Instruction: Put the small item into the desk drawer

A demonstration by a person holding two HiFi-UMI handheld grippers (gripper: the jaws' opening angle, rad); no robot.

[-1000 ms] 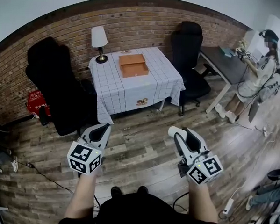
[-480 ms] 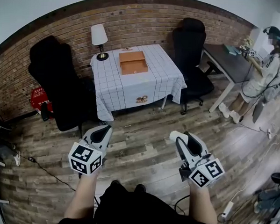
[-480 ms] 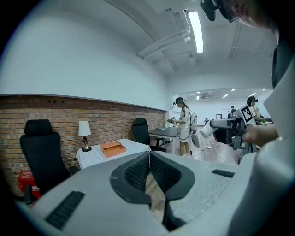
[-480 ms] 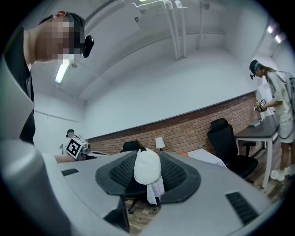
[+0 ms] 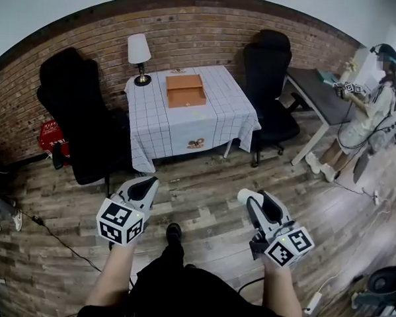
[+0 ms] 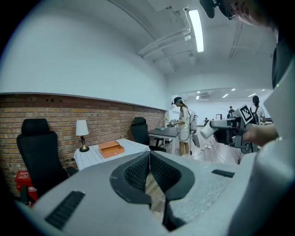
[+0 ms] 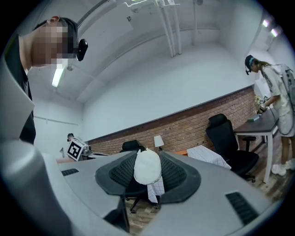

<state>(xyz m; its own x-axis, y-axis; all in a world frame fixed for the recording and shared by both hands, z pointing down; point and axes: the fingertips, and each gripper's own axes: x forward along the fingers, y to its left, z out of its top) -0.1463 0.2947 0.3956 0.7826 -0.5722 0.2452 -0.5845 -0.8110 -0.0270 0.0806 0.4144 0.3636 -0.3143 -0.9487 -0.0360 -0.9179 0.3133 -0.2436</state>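
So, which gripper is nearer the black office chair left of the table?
Left. The left gripper is just in front of the black chair; the right gripper is farther off, rightward.

Bright, even ceiling strip light (image 6: 196, 27); fisheye-warped edges.

Office-style studio room. Brick wall (image 5: 211, 29), plank floor (image 5: 203, 181), strip light (image 6: 196, 27) on a white ceiling. Black office chairs (image 5: 269, 65), grey desk (image 5: 317, 94), clothed table (image 5: 213, 112) with lamp (image 5: 139, 52). Cables (image 5: 48, 236) loose on the floor. Second person (image 5: 367, 110) at the desk.

White grid-lined tablecloth (image 5: 217, 116), orange drawer box (image 5: 185, 91), white small item (image 7: 147, 167) — black chairs (image 5: 74, 115), red-brown brick wall (image 5: 211, 36).
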